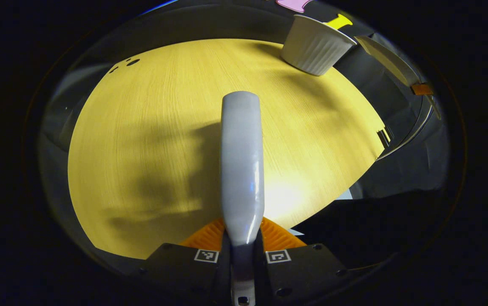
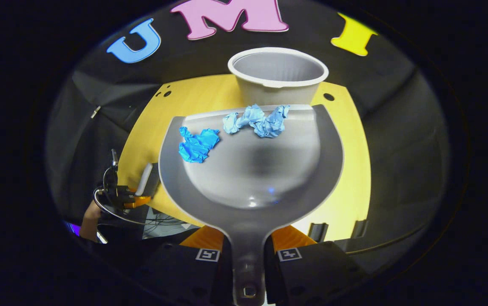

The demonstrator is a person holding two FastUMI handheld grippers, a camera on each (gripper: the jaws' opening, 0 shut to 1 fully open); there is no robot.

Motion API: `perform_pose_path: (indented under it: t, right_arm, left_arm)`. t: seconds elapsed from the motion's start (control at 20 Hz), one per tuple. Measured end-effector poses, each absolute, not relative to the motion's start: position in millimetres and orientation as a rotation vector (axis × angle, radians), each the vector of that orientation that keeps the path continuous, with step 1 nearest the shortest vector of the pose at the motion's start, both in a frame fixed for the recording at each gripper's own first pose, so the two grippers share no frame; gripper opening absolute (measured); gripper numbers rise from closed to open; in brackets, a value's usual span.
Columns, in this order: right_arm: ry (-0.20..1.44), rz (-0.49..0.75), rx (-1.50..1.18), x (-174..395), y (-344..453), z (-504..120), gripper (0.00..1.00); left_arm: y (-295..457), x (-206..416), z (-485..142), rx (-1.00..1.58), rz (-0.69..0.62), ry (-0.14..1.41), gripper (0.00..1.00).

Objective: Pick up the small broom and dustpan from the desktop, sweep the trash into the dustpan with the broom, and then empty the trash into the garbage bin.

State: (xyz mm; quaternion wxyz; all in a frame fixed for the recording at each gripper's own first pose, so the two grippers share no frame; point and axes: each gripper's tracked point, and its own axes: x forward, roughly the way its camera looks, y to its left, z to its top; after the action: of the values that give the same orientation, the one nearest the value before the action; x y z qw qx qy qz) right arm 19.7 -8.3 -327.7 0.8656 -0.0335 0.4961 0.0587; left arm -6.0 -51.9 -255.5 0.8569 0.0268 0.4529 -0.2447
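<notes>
Looking along the right gripper (image 2: 247, 255) in the right gripper view, its two fingers are clamped on the narrow handle of a pale grey plastic dustpan (image 2: 248, 178), which is held out over the light yellow wood-grain tabletop (image 2: 350, 170) with its open lip pointing away toward the far side. Three bits of trash sit inside the pan: one crumpled bright blue paper wad (image 2: 197, 144) on the left part of the pan, and two lighter blue crumpled paper wads (image 2: 256, 120) touching each other right at the far lip. Just beyond that lip stands a white ribbed plastic garbage bin (image 2: 278, 76), upright, mouth open, so the pan's front edge is right up against the bin's near side, though I can't tell if they actually touch. Off on the left of that same view, farther away near the table's edge, you can see the left gripper (image 2: 144, 187) with the hand holding it and some cables. In the left gripper view, the left gripper (image 1: 243, 250) has its jaws pressed together on the smooth pale grey plastic handle of the small broom (image 1: 242, 161), which sticks straight out forward over the tabletop (image 1: 142, 127); the bristles aren't something I can make out from here. The same white bin (image 1: 316, 46) shows at the far right of the table, near the edge, well apart from the broom handle, and soft shadows fall across the wood to the left of the handle
</notes>
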Motion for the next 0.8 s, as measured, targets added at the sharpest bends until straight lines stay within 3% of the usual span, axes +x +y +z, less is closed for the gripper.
perform_pose_path:
  t: [0.6, 0.8]
  right_arm:
    - [0.856, 0.088, -0.123, 38, -13, -345, 0.34]
    - [0.83, 0.04, -0.205, 42, -21, -351, 0.34]
  left_arm:
    - [-42, 12, -199, -0.032, -0.395, 0.891, 0.29]
    - [-30, 29, -171, -0.035, -0.335, 0.855, 0.26]
